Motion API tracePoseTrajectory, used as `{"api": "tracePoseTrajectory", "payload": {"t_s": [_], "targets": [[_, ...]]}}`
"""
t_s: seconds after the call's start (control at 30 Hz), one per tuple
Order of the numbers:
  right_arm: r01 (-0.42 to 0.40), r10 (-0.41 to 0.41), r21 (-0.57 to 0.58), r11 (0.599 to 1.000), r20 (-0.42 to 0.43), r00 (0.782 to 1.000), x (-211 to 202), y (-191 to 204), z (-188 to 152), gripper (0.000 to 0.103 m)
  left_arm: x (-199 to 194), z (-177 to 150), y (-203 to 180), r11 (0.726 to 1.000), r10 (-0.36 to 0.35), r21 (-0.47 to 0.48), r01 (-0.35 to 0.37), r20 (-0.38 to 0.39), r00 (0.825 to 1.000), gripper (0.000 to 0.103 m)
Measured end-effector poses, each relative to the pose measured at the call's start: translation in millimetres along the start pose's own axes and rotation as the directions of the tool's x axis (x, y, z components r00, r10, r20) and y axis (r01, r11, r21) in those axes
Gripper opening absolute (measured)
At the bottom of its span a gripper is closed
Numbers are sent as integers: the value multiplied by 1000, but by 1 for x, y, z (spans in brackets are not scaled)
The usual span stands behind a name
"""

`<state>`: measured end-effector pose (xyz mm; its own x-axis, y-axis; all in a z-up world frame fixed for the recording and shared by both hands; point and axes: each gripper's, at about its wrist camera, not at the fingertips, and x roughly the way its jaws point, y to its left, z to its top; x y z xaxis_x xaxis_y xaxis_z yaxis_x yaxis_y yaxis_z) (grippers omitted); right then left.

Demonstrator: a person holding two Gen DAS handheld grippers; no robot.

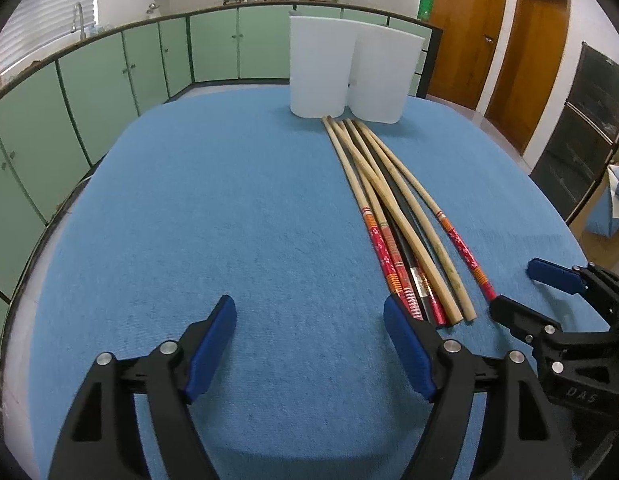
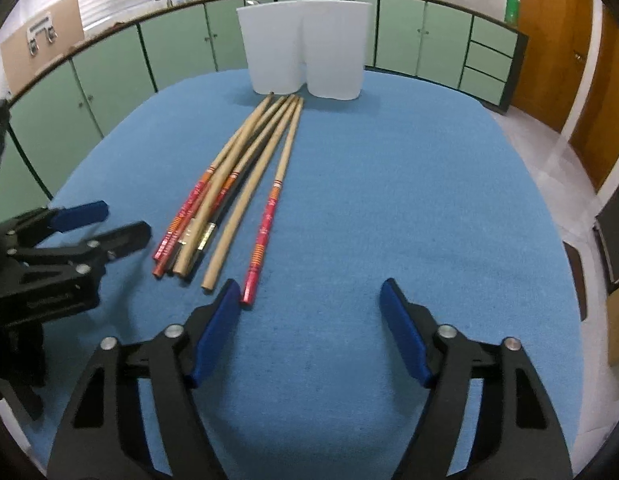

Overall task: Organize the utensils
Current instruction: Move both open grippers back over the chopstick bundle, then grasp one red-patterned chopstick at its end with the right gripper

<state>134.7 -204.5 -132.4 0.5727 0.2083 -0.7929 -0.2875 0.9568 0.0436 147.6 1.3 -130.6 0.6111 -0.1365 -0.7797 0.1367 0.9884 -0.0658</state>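
Both grippers hover low over the blue cloth-covered worktop [image 1: 229,208] with jaws released and nothing between them. The left gripper [image 1: 309,344] has bare cloth straight ahead; the bundle of long wooden chopsticks with red patterned ends [image 1: 393,216] begins at its right jaw and runs forward. The right gripper [image 2: 311,328] has its left jaw touching or just beside the butt of the single red-ended chopstick [image 2: 265,216], with bare cloth ahead. Beyond the chopstick tips, two white plastic containers [image 1: 345,70] stand side by side near the far edge.
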Motion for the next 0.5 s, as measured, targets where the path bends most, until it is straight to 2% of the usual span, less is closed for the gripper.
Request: {"api": "tracePoseTrajectory", "payload": {"t_s": [0.1, 0.17, 0.23, 0.3, 0.4, 0.5], "targets": [[-5, 5, -26, 1000, 1, 1000, 2, 7, 0, 54, -1, -1, -3, 1000, -6, 7, 6, -2, 1000, 76], [-23, 23, -32, 999, 2, 1000, 2, 10, 0, 42, -1, -1, -5, 1000, -10, 12, 10, -2, 1000, 76], [-29, 29, -38, 999, 3, 1000, 2, 13, 1, 36, -1, -1, -6, 1000, -12, 15, 12, -5, 1000, 76], [-37, 37, -33, 999, 4, 999, 1, 13, 1, 14, -1, -1, -6, 1000, -17, 16, 17, -5, 1000, 76], [-50, 50, -15, 999, 3, 999, 1, 10, 1, 7, 0, 0, -9, 1000, -18, 17, 18, -6, 1000, 76], [-58, 58, -5, 998, 4, 998, 0, 7, 0, 7, 0, 0, -11, 999, -37, 19, 37, -7, 999, 76]]}}
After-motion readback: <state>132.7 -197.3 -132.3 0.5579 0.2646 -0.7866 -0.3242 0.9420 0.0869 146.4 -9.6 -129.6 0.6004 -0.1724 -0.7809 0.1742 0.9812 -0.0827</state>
